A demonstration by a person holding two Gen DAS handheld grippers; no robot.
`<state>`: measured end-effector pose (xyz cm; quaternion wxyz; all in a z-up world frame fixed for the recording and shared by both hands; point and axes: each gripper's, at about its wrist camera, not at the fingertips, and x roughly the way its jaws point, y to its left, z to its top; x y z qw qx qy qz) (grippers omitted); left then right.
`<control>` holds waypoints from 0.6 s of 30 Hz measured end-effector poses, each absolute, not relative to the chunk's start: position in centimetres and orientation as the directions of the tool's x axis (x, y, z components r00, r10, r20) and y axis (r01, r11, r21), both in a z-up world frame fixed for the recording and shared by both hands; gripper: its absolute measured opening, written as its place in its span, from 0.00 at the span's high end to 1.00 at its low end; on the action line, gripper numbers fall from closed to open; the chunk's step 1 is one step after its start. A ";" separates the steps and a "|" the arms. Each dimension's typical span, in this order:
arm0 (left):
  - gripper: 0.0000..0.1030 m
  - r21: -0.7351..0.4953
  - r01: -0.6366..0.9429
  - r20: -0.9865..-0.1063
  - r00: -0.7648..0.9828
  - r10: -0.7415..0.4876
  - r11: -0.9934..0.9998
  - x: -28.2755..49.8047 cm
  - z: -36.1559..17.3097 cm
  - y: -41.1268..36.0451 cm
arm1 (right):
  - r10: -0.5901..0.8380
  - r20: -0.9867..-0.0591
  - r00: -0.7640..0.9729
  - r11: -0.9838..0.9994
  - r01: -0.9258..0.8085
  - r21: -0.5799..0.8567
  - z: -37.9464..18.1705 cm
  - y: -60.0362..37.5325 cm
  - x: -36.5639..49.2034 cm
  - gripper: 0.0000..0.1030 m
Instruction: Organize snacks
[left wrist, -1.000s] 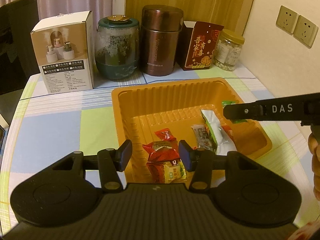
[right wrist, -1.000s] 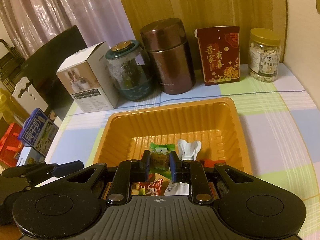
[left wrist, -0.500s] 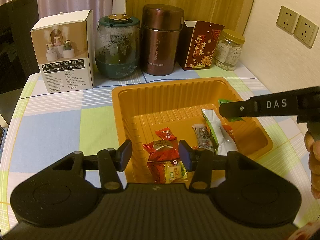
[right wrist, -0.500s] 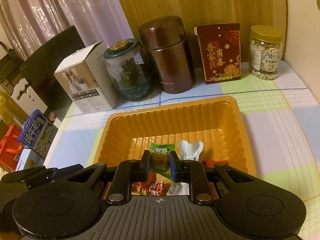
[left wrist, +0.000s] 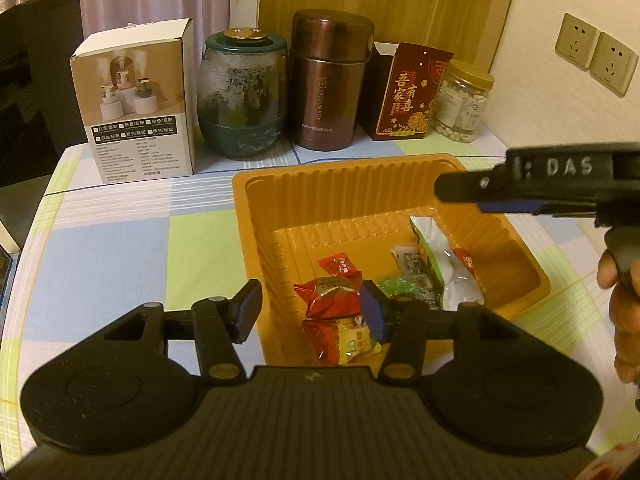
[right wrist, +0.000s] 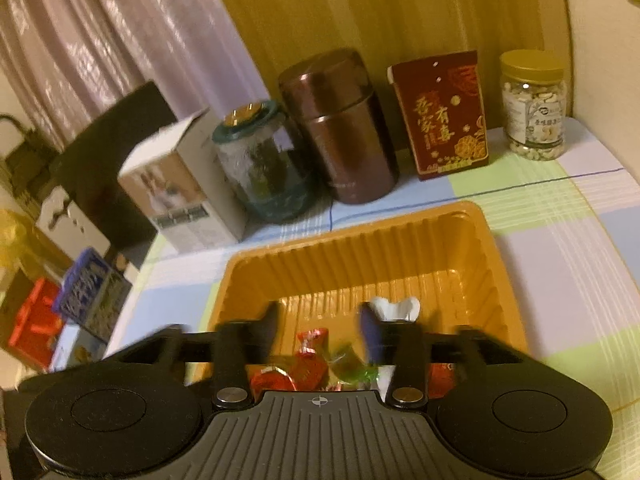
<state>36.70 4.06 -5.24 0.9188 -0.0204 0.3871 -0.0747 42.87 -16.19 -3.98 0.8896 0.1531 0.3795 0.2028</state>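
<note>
My right gripper [right wrist: 320, 330] hangs over the orange tray [right wrist: 256, 276] on the bench [left wrist: 120, 248]; its fingers have just been opening and hold nothing. The green-wrapped snack [right wrist: 352, 366] lies in the tray among red packets [left wrist: 332, 294]. My left gripper [left wrist: 310, 308] stands open above the tray's near edge, empty.
</note>
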 end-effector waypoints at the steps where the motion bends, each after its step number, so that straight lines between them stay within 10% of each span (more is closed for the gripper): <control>1: 0.50 -0.095 0.120 -0.708 0.690 -0.152 0.988 36.6 -5.2 4.1 | 0.473 -0.612 0.634 0.873 -0.242 0.425 -3.9 -16.3 42.8 0.45; 18: 0.23 -0.099 0.094 -0.684 0.716 -0.136 0.991 34.4 -3.9 3.9 | 0.407 -0.664 0.627 0.906 -0.188 0.379 -3.6 -18.8 40.2 0.45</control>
